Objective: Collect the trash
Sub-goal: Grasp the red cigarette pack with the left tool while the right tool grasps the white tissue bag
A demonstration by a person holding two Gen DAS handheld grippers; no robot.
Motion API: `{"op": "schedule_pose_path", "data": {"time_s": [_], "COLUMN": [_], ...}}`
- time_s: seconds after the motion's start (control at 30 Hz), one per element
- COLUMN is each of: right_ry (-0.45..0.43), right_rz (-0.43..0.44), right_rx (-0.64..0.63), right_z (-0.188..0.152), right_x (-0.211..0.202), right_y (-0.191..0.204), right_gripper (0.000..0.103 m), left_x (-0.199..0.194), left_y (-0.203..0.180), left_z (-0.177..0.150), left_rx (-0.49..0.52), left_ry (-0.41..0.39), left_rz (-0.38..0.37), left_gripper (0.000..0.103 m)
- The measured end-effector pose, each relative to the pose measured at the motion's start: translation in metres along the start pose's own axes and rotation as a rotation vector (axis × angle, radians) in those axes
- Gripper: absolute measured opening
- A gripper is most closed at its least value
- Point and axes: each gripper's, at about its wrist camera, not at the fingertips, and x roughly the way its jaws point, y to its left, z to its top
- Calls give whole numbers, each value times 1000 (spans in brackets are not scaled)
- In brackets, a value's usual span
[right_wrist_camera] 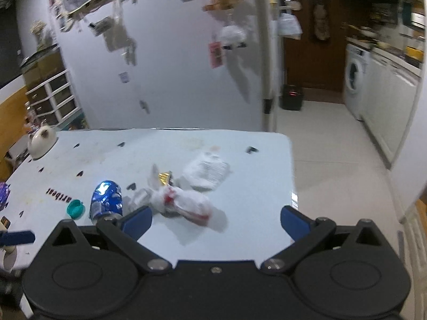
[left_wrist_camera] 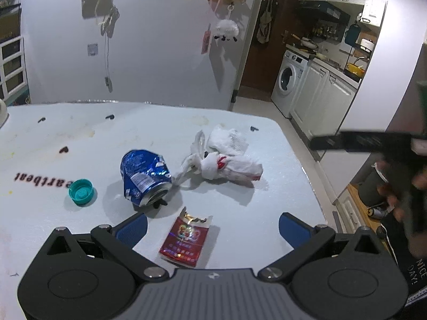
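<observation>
Trash lies on the white table (left_wrist_camera: 53, 138): a crushed blue can (left_wrist_camera: 142, 177), a teal bottle cap (left_wrist_camera: 81, 192), a crumpled white plastic bag with red print (left_wrist_camera: 226, 166), a white tissue (left_wrist_camera: 228, 140) behind it, and a torn red wrapper (left_wrist_camera: 184, 237). My left gripper (left_wrist_camera: 212, 226) is open and empty, with the red wrapper between its fingers. My right gripper (right_wrist_camera: 217, 221) is open and empty, hovering just before the white bag (right_wrist_camera: 184, 200). The can (right_wrist_camera: 106, 197) and cap (right_wrist_camera: 75, 208) lie to its left. The view is blurred.
A white cat-shaped pot (right_wrist_camera: 41, 138) stands at the table's far left. The table's right edge (right_wrist_camera: 289, 176) drops to a tiled floor. A washing machine (left_wrist_camera: 289, 76) and kitchen cabinets stand beyond. The other gripper's dark shape (left_wrist_camera: 373, 141) shows at the left view's right edge.
</observation>
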Motion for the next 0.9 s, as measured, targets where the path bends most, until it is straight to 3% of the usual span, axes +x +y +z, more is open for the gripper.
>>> {"op": "schedule_pose_path", "data": {"time_s": [0.03, 0.1, 0.17, 0.27, 0.33, 0.63, 0.83, 0.9], "right_ry": [11, 30, 56, 111, 147, 264, 361, 381], "right_rz": [3, -10, -3, -13, 4, 3, 60, 83], "right_rx": [-11, -20, -11, 15, 24, 33, 35, 36], "right_z": [6, 14, 24, 34, 37, 33, 8, -1], "right_x": [14, 38, 64, 102, 127, 207, 204, 196], "right_y": [2, 5, 3, 0, -2, -4, 1, 3], "right_gripper": [103, 93, 71, 48, 38, 37, 37, 37], "left_x": [3, 8, 15, 26, 33, 68, 103, 115], "left_y": [3, 11, 19, 27, 32, 40, 41, 39], "left_z": [0, -1, 0, -1, -1, -9, -16, -18], "left_rx": [-4, -9, -12, -6, -6, 25, 48, 73], "left_ry": [6, 16, 30, 48, 65, 144, 200, 219], "left_rz": [-2, -10, -19, -30, -44, -82, -71, -61], "left_gripper": [103, 103, 103, 103, 103, 103, 103, 96]}}
